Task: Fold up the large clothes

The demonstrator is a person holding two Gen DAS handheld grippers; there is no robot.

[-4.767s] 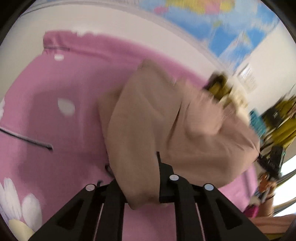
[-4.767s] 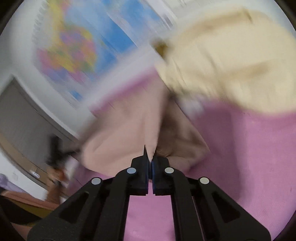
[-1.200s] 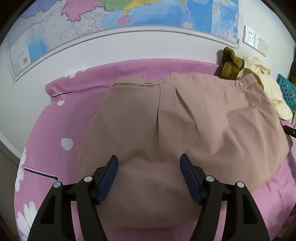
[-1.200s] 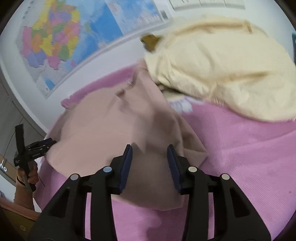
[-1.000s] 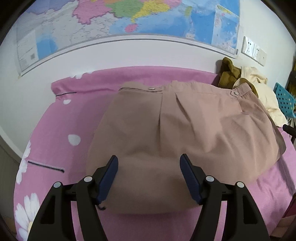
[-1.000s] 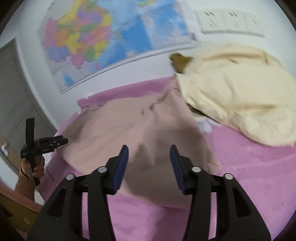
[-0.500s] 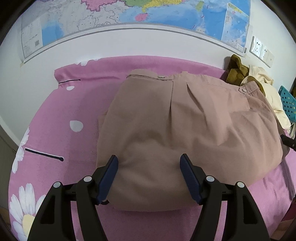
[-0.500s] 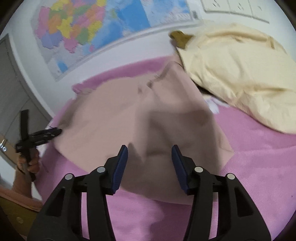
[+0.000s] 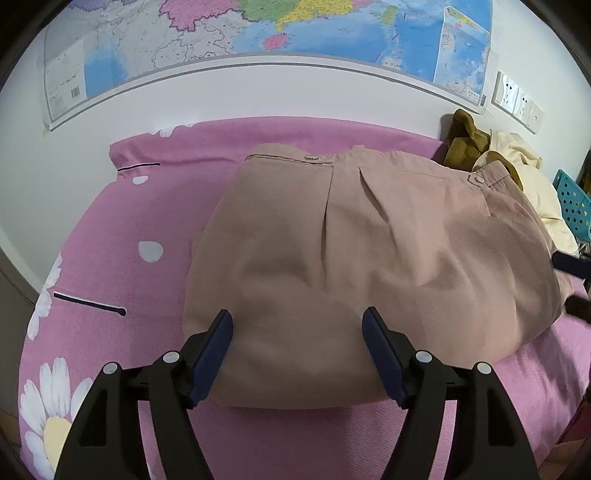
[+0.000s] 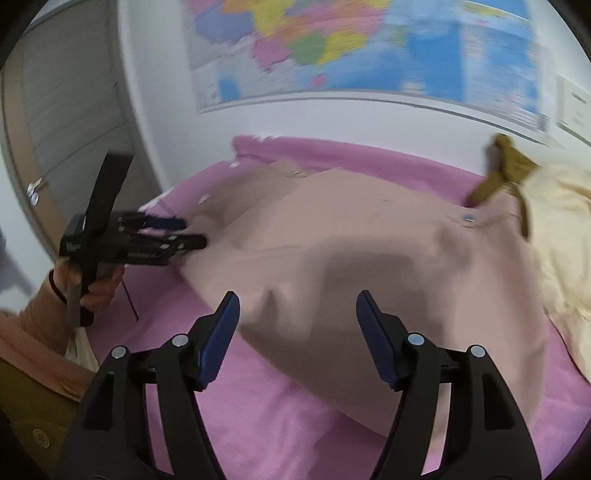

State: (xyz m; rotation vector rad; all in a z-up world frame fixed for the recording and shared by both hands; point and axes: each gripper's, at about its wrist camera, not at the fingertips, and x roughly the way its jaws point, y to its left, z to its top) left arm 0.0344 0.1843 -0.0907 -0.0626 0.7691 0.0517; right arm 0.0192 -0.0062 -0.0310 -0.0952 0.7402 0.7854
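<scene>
While the tan trousers (image 9: 369,251) lie folded on the pink bed (image 9: 122,229), left gripper (image 9: 297,325) jaws stand apart at six o'clock; right gripper (image 10: 297,304) jaws are opening, gripping nothing.

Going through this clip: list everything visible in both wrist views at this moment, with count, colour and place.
folded trousers: one, tan, lying in the middle of the bed, between both grippers' open fingers but not gripped
bedsheet: one, pink with white daisies, covering the bed
cream garment: one, pale yellow, heaped at the trousers' right end
olive garment: one, olive-brown, against the wall beside the cream one
wall map: one, multicoloured, above the bed
wall sockets: one white row, right of the map
blue perforated basket: one, far right edge
left gripper: black, blue pads, jaws opening
right gripper: black, blue pads, jaws opening
person's left hand: gripping the left gripper's handle
</scene>
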